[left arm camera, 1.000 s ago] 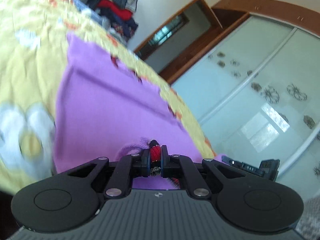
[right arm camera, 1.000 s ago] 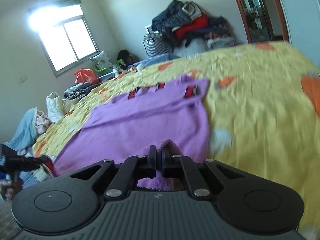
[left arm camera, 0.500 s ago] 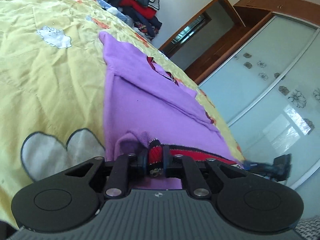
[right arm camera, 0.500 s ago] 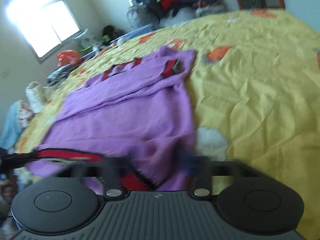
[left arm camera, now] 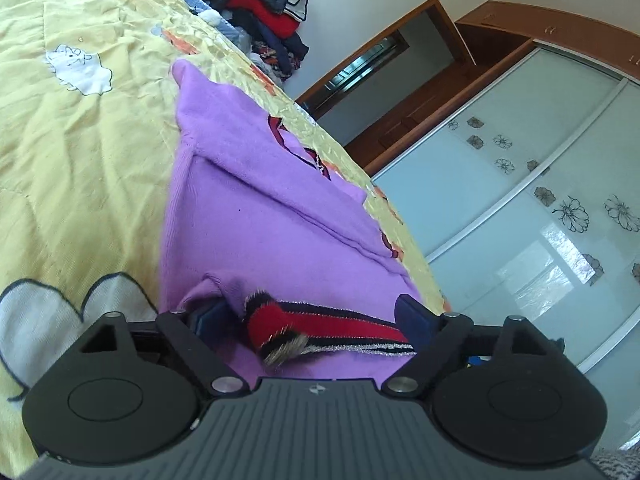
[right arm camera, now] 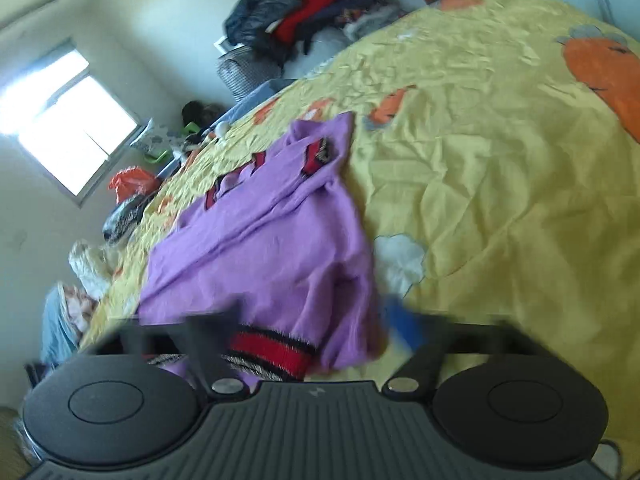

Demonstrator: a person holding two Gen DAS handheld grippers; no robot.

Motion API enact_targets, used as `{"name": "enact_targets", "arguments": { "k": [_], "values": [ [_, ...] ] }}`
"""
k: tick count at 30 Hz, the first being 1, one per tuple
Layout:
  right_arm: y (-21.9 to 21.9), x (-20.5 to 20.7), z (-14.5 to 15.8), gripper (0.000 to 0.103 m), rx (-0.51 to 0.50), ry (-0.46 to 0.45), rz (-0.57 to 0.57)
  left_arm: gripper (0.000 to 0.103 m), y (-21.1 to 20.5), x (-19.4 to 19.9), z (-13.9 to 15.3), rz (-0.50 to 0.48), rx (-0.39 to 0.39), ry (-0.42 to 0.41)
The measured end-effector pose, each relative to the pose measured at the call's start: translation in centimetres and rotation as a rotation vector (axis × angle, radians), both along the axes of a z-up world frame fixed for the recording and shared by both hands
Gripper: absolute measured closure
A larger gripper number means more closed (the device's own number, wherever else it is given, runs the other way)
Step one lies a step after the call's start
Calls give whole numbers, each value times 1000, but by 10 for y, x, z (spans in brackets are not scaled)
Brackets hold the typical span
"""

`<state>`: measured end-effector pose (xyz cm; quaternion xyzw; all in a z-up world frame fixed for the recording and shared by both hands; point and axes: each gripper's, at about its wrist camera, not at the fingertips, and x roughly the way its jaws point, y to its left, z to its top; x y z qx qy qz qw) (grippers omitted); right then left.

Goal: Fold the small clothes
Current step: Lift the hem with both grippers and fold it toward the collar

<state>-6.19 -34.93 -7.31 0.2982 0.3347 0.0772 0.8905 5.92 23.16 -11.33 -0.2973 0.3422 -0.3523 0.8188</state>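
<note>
A small purple sweater (left arm camera: 260, 216) lies spread on the yellow bedspread (left arm camera: 80, 140), sleeves folded across its far end. Its red, black and silver striped hem (left arm camera: 320, 330) rests loose between the pads of my left gripper (left arm camera: 310, 312), whose jaws are opening wide and do not touch it. In the right wrist view the same sweater (right arm camera: 260, 248) runs away from me. Its red hem (right arm camera: 272, 346) sits between the blurred fingers of my right gripper (right arm camera: 312, 316). Those jaws are closing, with a gap left on both sides of the cloth.
A heap of dark and red clothes (left arm camera: 272, 4) is piled past the far end of the bed (right arm camera: 500, 200). Glass wardrobe doors (left arm camera: 540, 200) stand beyond one side. On the other side are a window (right arm camera: 68, 120), an orange bag (right arm camera: 132, 182) and bundles of cloth.
Both grippers were shut on the sweater's hem a second ago. They have sunk toward the bed and let go, and the hem now lies on the bedspread. The right view has rolled.
</note>
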Motion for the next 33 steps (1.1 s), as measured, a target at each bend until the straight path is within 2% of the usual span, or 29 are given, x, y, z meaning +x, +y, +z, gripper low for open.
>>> {"name": "enact_targets", "arguments": {
  "k": [2,4,8,11,16,18,23,26,30,31,33],
  "values": [
    [12,0,-2,65,-47,-14,22,16,0,2,0,-1,-12,11],
    [14,-3,-2,65,-49,-45,6,16,2,4,0,2,-24,22],
    [15,0,-4,65,-47,-10,-9,16,9,5,-2,10,-55,36],
    [21,-14,12,64,-117,-108,-48,14,10,5,0,14,-51,43],
    [20,6,0,61,-85,-84,11,13,10,7,-1,12,-51,36],
    [22,16,-8,62,-94,-18,13,13,10,6,-1,19,-56,38],
    [35,-5,-6,62,-54,-32,43,13,11,5,0,20,-48,44],
    [45,-14,-6,63,-78,-49,50,13,16,7,-1,16,-73,57],
    [30,-10,-18,63,70,-45,-8,13,20,11,-2,21,-108,92],
    [28,-9,-21,63,92,-39,-17,13,20,12,-2,23,-113,101],
    [30,-7,-22,63,85,-46,-16,21,19,12,-1,27,-100,105]
  ]
}}
